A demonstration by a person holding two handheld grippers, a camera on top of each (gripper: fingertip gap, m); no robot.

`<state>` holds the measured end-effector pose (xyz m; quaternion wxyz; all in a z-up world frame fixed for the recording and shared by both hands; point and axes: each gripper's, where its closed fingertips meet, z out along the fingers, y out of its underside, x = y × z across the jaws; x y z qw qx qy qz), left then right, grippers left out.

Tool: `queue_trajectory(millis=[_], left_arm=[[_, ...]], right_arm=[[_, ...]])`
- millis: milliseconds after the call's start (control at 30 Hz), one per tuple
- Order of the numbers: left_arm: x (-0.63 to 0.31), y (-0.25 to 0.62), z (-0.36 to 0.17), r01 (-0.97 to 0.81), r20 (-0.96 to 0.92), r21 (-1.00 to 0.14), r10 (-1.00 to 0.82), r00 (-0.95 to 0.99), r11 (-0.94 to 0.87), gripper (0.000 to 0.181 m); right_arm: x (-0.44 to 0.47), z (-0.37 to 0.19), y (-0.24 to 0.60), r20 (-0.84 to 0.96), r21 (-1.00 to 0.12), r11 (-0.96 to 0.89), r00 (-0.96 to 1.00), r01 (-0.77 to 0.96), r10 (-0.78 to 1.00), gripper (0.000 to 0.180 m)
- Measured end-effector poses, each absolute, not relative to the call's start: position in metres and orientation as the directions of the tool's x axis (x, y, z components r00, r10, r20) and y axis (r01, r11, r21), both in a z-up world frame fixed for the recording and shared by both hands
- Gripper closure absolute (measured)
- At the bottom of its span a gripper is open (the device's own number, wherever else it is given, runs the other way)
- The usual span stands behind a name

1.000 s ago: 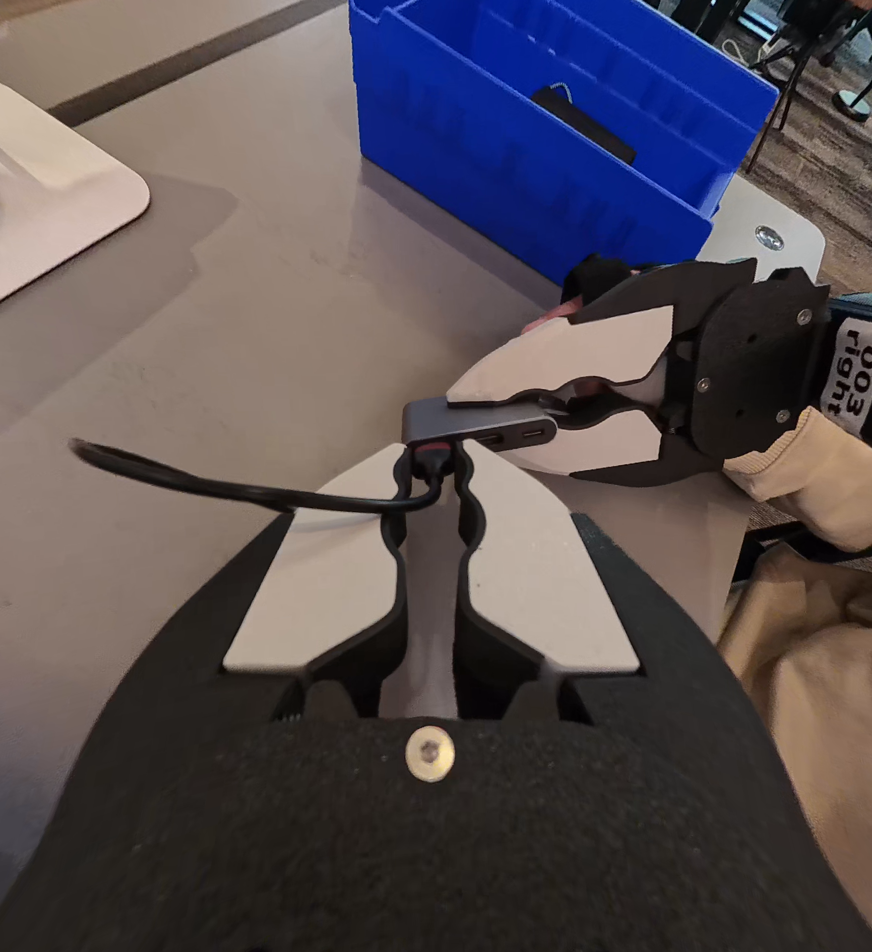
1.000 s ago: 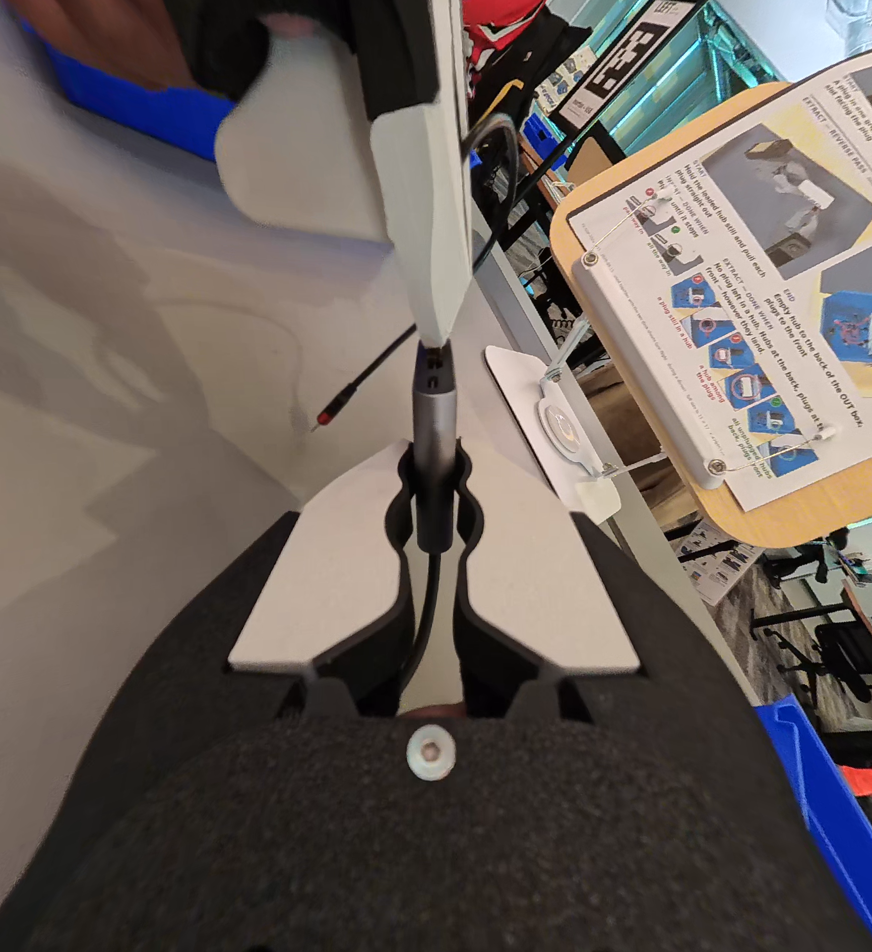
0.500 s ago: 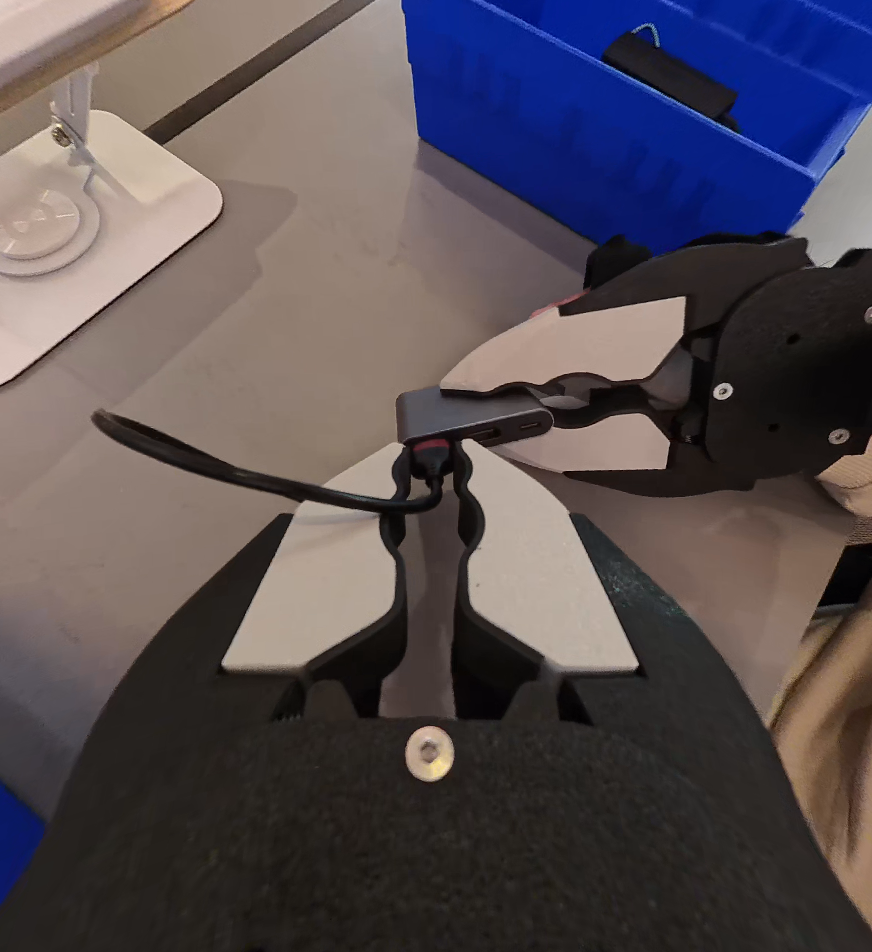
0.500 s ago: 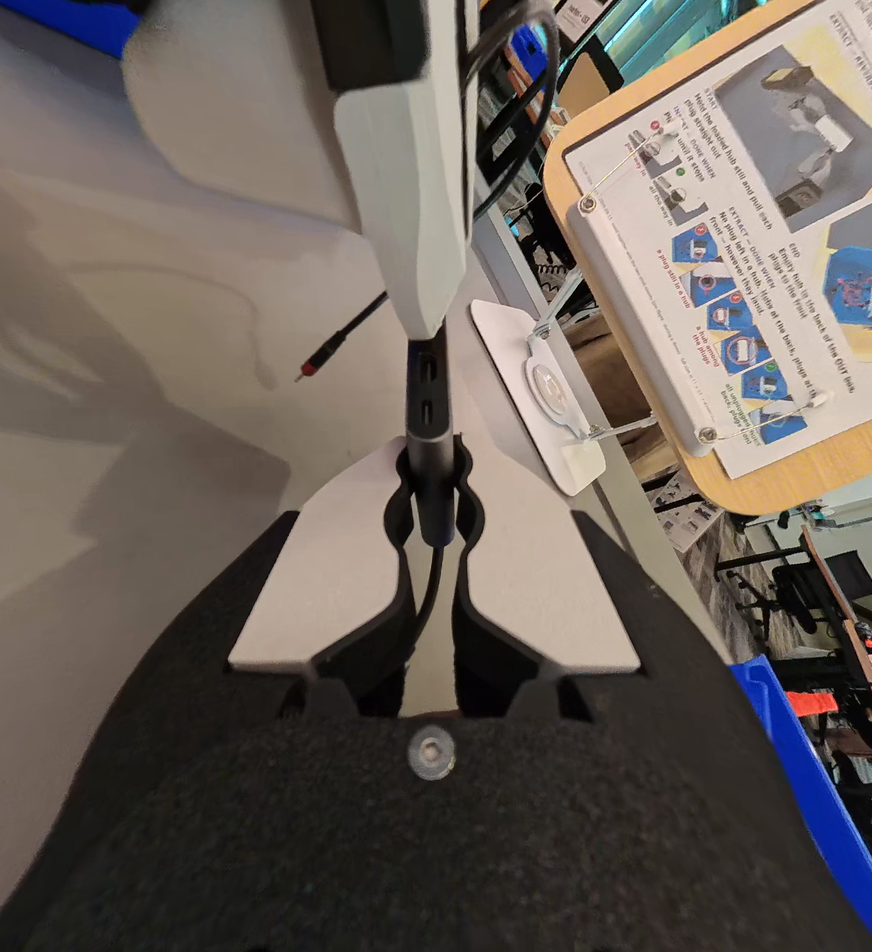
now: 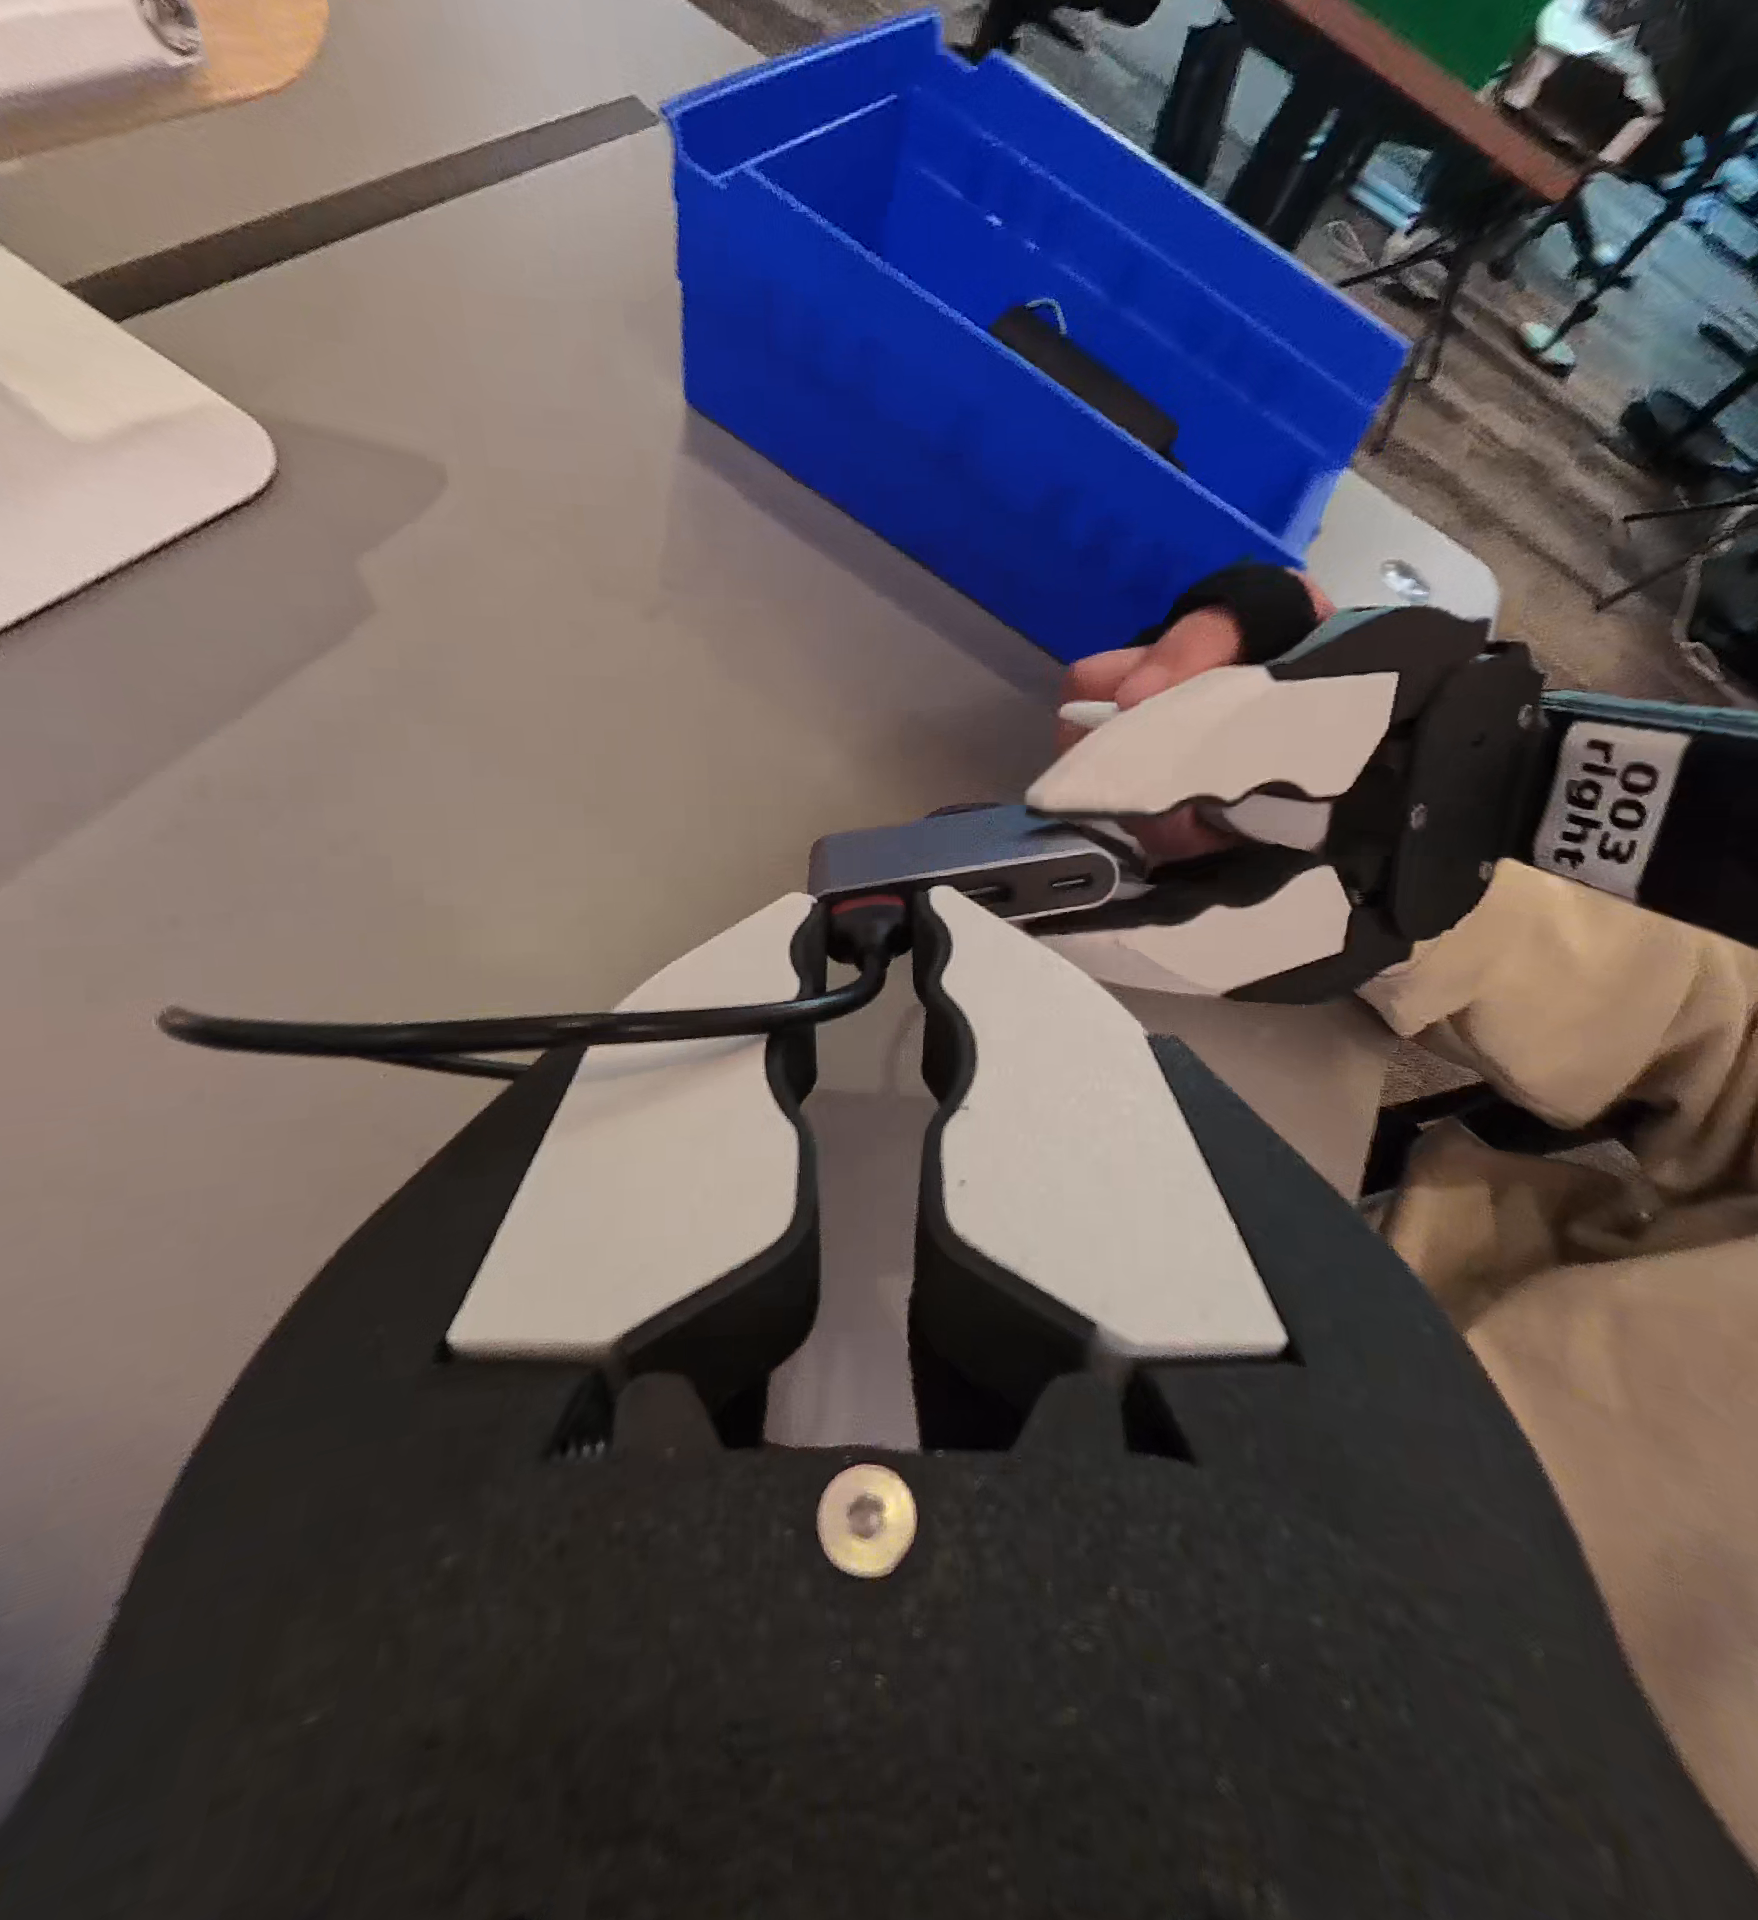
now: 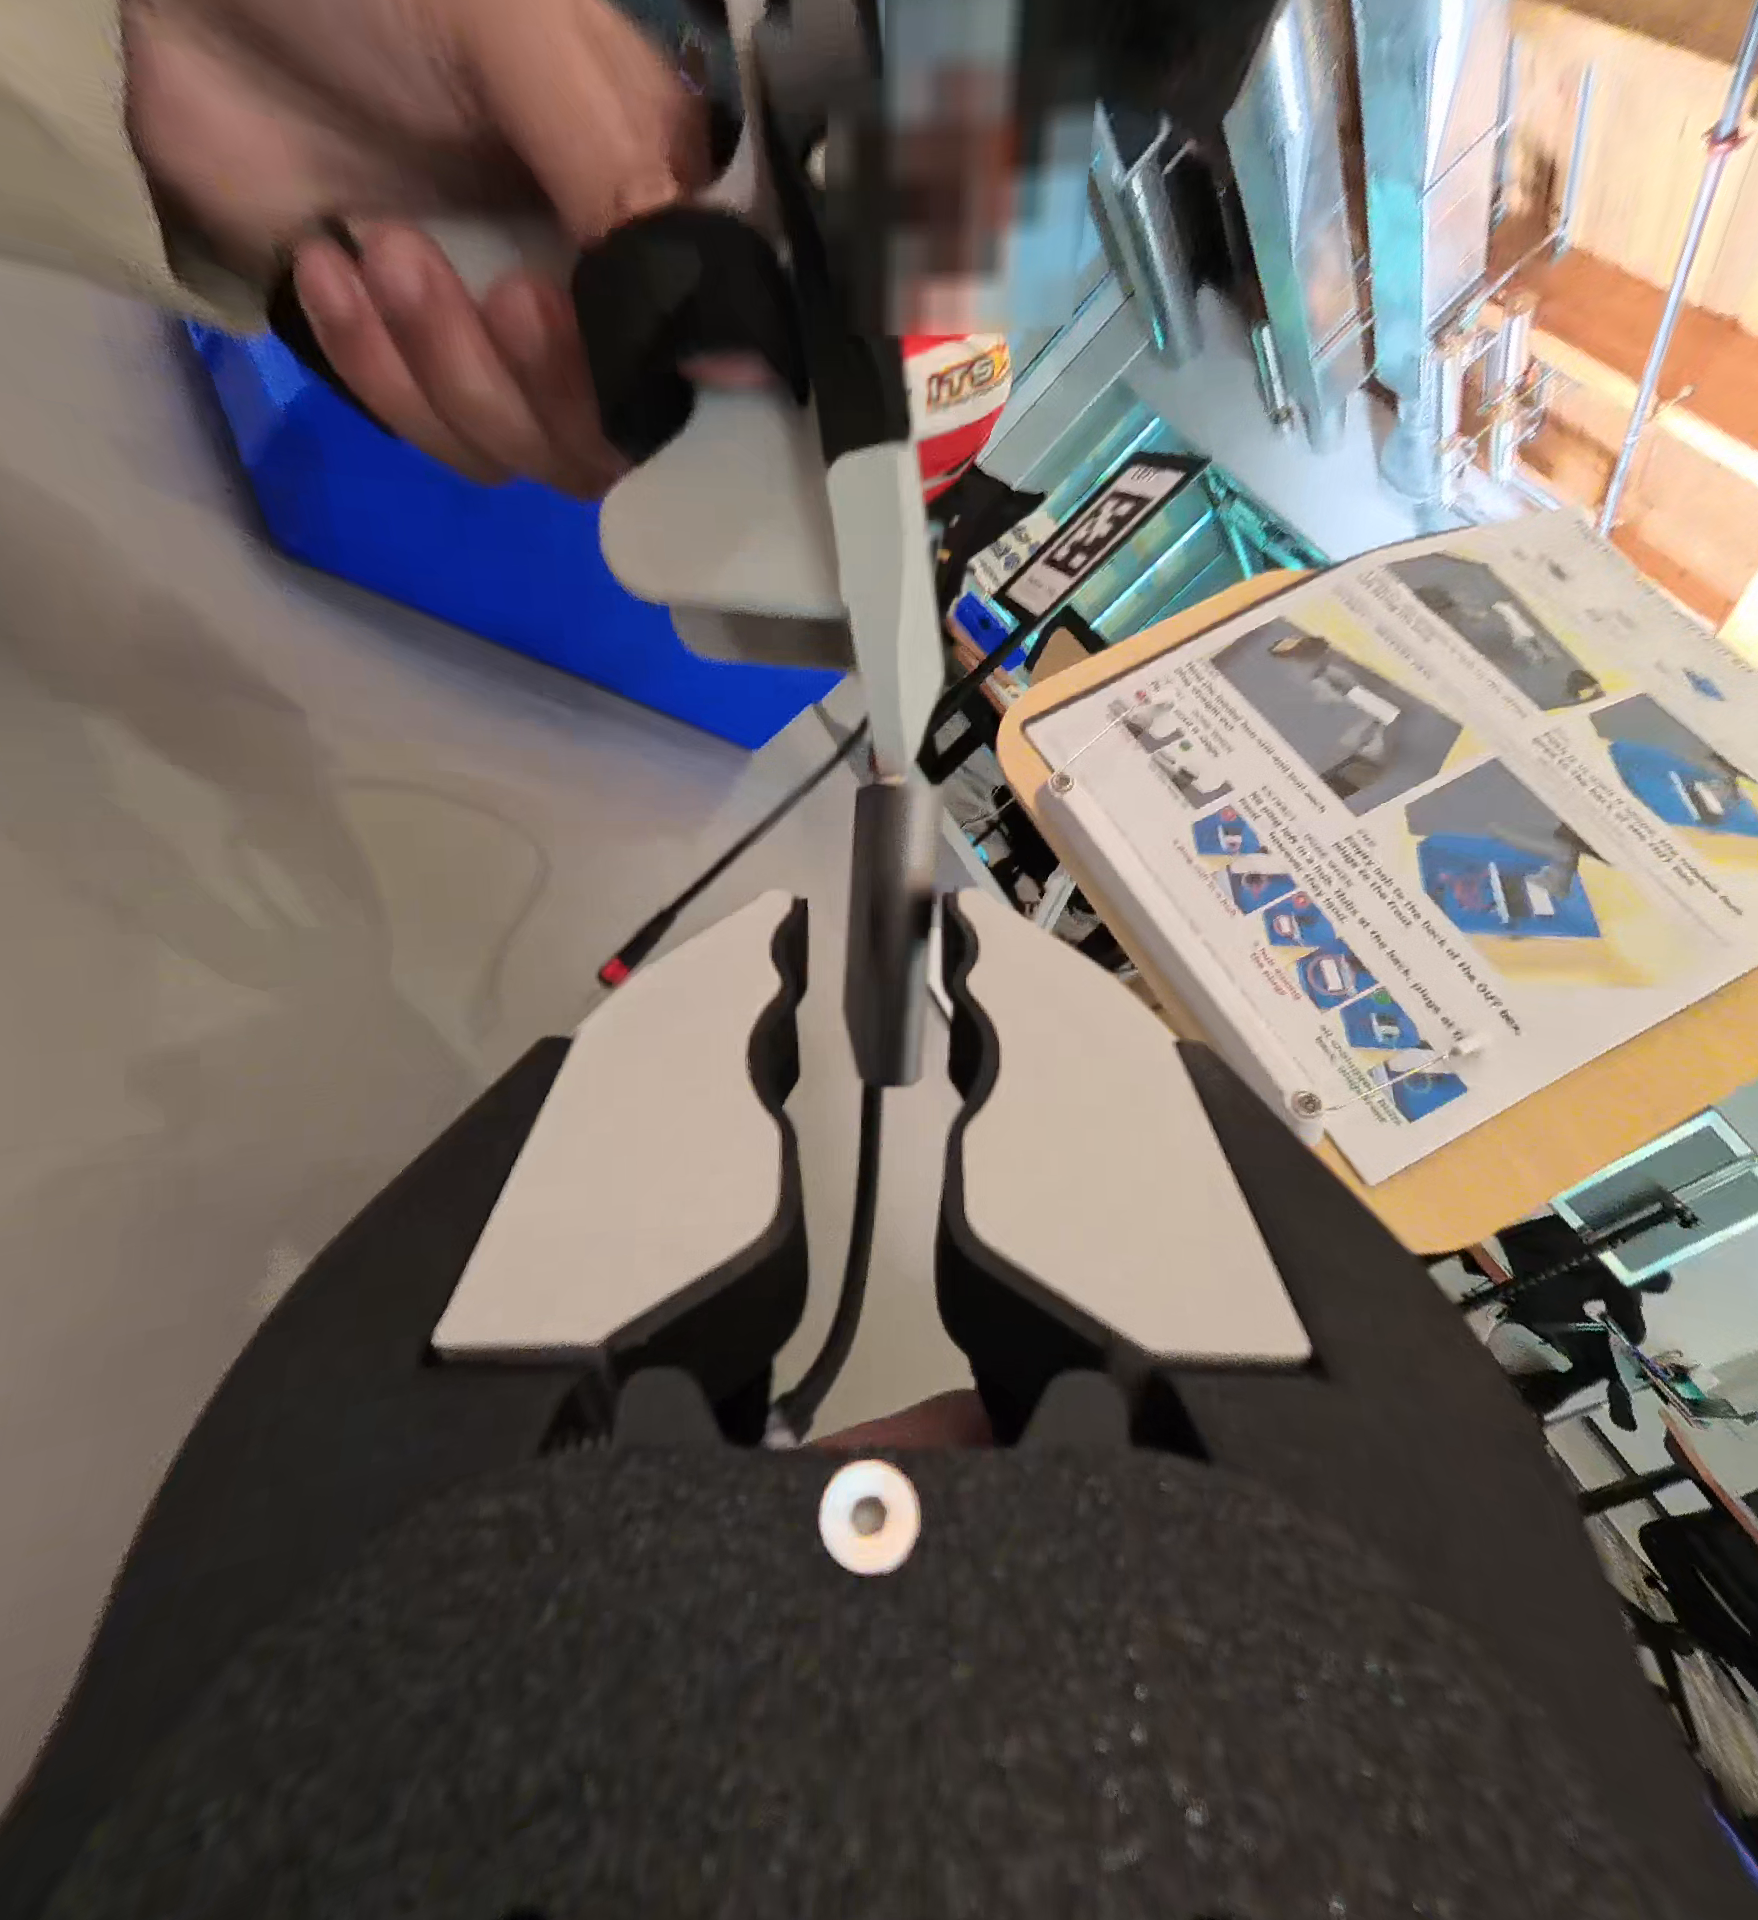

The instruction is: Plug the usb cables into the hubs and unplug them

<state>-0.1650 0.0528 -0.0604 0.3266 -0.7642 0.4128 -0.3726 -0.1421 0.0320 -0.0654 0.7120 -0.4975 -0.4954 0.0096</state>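
Here, in the left wrist view, the left gripper [image 5: 867,930] had its fingers nearly together around the red-collared plug [image 5: 862,923], which sat in the end port of the grey hub [image 5: 958,860]; the black cable [image 5: 501,1031] bent sharply sideways out over the left finger. The right gripper [image 5: 1093,862], coming in from the right above the table [image 5: 439,675], looked parted around the hub's far end, its upper finger lying on the hub and the lower one spread below. The blue bin [image 5: 916,416] stood well behind. In the right wrist view, blurred, the right gripper's fingers [image 6: 667,1122] stood apart with gaps either side of the hub [image 6: 885,935], so the hold looked loose or released; the cable's other red-tipped end [image 6: 613,971] lay on the table. If the plug were pulled now, the hub would likely have come along or twisted rather than letting go, and the tight cable bend could have levered the plug sideways in its port.
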Motion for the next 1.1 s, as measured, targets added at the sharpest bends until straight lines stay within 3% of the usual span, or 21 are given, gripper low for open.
queue_trajectory(millis=[133, 200, 367, 500, 767, 867, 1000, 1100], left_arm=[[-0.159, 0.044, -0.071, -0.389, 0.368, -0.793, -0.878, 0.305, -0.468, 0.166], [-0.156, 0.042, -0.073, -0.389, 0.365, -0.797, -0.882, 0.298, -0.462, 0.166], [-0.157, 0.043, -0.078, -0.419, 0.307, -0.800, -0.893, 0.329, -0.429, 0.166], [-0.166, 0.043, -0.082, -0.450, 0.278, -0.789, -0.896, 0.347, -0.419, 0.141], [-0.198, 0.042, -0.073, -0.508, 0.219, -0.759, -0.894, 0.390, -0.407, 0.142], [-0.210, 0.034, -0.069, -0.586, 0.114, -0.734, -0.913, 0.393, -0.344, 0.149], [-0.198, 0.029, -0.045, -0.604, -0.048, -0.778, -0.941, 0.335, -0.175, 0.146], [-0.182, 0.030, -0.049, -0.653, -0.089, -0.750, -0.961, 0.262, -0.108, 0.141]], right_arm=[[-0.145, -0.076, 0.041, 0.691, -0.721, 0.458, 0.493, 0.520, 0.529, 0.153], [-0.149, -0.080, 0.036, 0.698, -0.712, 0.463, 0.460, 0.527, 0.549, 0.166], [-0.144, -0.083, 0.042, 0.685, -0.718, 0.417, 0.461, 0.557, 0.564, 0.168], [-0.142, -0.088, 0.044, 0.728, -0.673, 0.423, 0.440, 0.608, 0.525, 0.167], [-0.137, -0.091, 0.048, 0.770, -0.624, 0.421, 0.428, 0.658, 0.473, 0.167], [-0.136, -0.091, 0.049, 0.804, -0.582, 0.430, 0.412, 0.690, 0.428, 0.167], [-0.142, -0.093, 0.044, 0.816, -0.565, 0.465, 0.380, 0.681, 0.436, 0.167], [-0.143, -0.090, 0.040, 0.812, -0.574, 0.480, 0.385, 0.663, 0.439, 0.167]])
